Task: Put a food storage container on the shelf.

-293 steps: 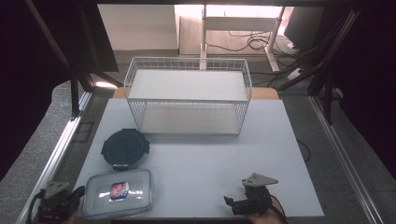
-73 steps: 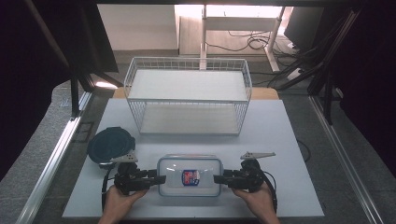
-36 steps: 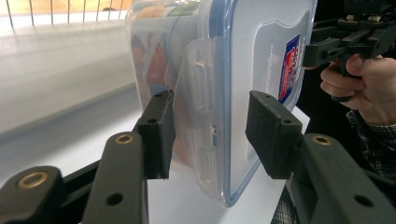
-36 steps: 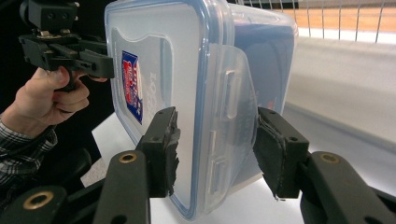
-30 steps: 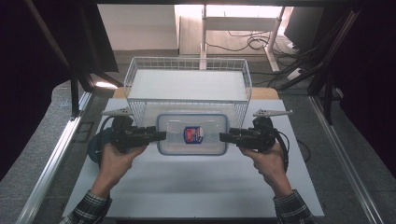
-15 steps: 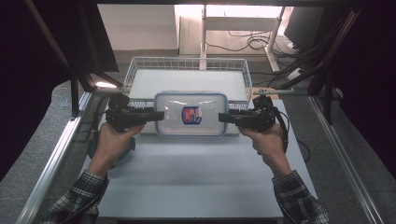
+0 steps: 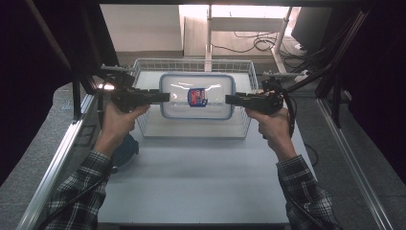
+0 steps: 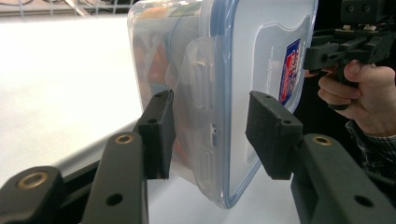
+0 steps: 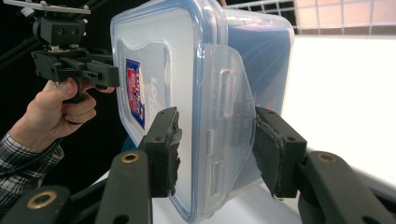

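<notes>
On the left, my left hand-held gripper is clamped on the left end of the lidded container, its pads squeezing top and bottom over the side latch. That container hangs level in the air, above the near part of the wire basket at the far side of the surface. I judge I'm mid-carry: the box is up and the step in hand is getting it over the basket rim and down inside. Next I need both hands to move forward together, keep the box flat, then lower it onto the basket floor before letting go. On the right, my right hand-held gripper grasps the opposite end the same way. Both forearms reach up and forward, wrists level, the grippers pointing inward at each other. A dark round lid lies on the surface under my left forearm.
</notes>
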